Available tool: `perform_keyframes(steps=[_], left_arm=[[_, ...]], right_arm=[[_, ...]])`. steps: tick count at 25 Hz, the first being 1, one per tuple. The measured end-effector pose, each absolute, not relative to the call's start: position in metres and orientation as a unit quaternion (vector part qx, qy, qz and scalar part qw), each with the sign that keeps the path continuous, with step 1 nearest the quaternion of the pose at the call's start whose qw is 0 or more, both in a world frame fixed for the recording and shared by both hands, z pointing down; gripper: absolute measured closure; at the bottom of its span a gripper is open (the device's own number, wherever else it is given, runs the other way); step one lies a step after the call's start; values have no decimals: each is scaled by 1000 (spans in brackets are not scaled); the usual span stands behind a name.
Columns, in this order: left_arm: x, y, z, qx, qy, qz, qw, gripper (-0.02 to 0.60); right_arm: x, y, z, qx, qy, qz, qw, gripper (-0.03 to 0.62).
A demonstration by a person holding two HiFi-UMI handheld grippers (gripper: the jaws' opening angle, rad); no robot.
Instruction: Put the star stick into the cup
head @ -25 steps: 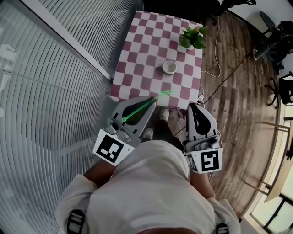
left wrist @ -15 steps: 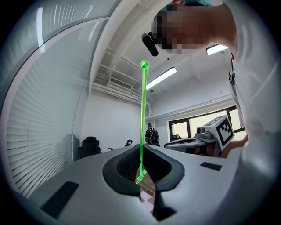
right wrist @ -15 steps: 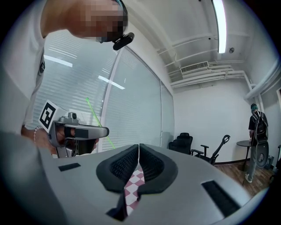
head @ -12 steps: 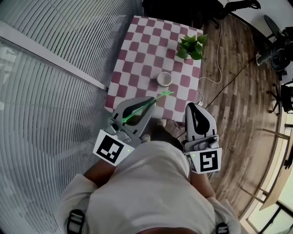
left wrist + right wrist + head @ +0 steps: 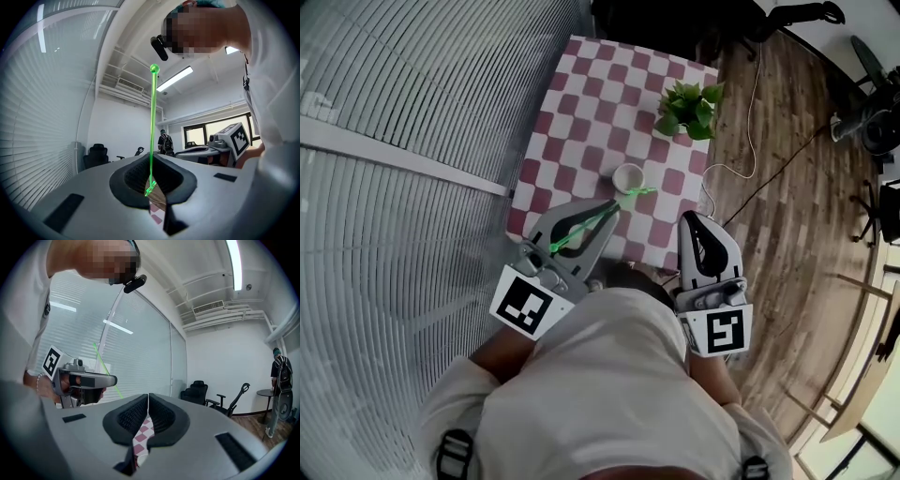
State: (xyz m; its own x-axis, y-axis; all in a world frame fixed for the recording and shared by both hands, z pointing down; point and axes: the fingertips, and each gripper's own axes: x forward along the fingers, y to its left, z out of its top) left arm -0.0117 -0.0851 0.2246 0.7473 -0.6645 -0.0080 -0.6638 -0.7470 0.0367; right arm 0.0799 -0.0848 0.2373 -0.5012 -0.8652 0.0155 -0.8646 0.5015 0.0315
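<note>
**Star end up beside the cup's rim**

Grips the star stick (image 5: pixel 595 223) in the left gripper (image 5: pixel 614 204), fingers clenched on the thin green shaft close to its star end. Runs slantwise in the head view, long axis from lower left to upper right. Has the ball end back over the gripper's body and the star end out past the fingertips. Puts that star just beside the near rim of the cup (image 5: pixel 628 177); cannot tell whether touching. Shows the shaft in the left gripper view as a straight line climbing from the clamped fingers to the ball end high in the picture.

Carries the right gripper (image 5: pixel 692 217) alongside and apart from the stick, fingers closed flat against each other.

Has brought both grippers forward together since a second ago. Had the star end then only over the near edge of the checked worktop (image 5: pixel 581 84), well short of the cup. Same grip, same slant on the stick.

Finds the cup upright on the worktop, mouth up, plain white inside. Finds a potted plant (image 5: pixel 684 103) farther back, green leaves spreading near the worktop's right edge.
</note>
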Motion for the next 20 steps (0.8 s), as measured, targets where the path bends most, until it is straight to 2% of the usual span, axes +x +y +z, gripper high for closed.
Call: perform_keyframes(steps=[4,20], left_arm=[[1,-102,224,934,-357,-9,18,540],[37,-137,241,934,-355,4,29,540]], right_arm=[[95,-98,244,487,-873,-21,34,562],[124,-135,258,477,-878,-6,29,561]])
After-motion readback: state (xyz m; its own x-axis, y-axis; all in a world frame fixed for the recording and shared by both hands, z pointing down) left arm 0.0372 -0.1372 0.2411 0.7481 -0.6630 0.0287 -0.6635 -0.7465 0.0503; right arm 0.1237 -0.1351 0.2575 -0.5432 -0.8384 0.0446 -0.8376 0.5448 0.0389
